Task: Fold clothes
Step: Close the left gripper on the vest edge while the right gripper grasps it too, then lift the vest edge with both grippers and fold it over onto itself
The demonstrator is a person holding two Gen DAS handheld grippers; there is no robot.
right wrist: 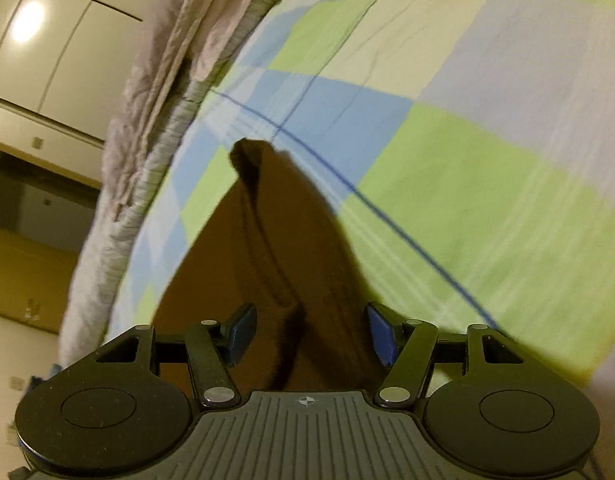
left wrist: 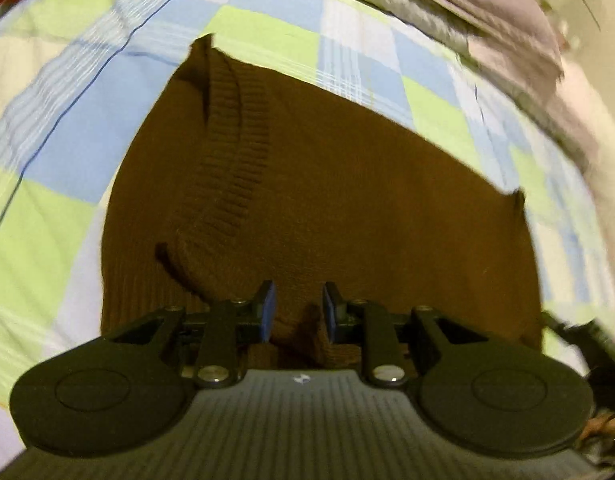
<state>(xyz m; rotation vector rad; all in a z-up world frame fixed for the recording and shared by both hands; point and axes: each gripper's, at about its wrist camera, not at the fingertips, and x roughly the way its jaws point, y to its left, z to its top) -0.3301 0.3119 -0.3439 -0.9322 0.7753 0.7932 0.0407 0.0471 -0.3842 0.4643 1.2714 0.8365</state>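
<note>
A brown knitted sweater (left wrist: 347, 200) lies spread flat on a bed covered by a checked sheet (left wrist: 67, 120) of pale green, light blue and white squares crossed by thin dark blue lines. Seen from the left wrist camera, the sweater fills the middle of the view, with a ribbed band (left wrist: 235, 140) folded over its surface and running away from the camera toward the sweater's far corner. The left gripper (left wrist: 297, 310) sits low at the sweater's near edge, its two blue-padded fingers (left wrist: 267, 310) a narrow gap apart, with a raised fold of brown knit standing between them; whether the pads actually press that fold cannot be told. Beyond the sweater's far edge, a crumpled grey quilt (left wrist: 487, 12) lies along the edge of the bed. From the right wrist camera, the sweater (right wrist: 275, 264) narrows to a point away from the camera, with a dark seam line running along it. The right gripper (right wrist: 307, 336) hovers over the sweater's near end with its blue-padded fingers (right wrist: 241, 332) spread wide and nothing clamped between them. The quilt (right wrist: 155, 120) runs along the sheet (right wrist: 487, 200) on the far side of the sweater, with pale cabinet doors (right wrist: 47, 40) behind it.
</note>
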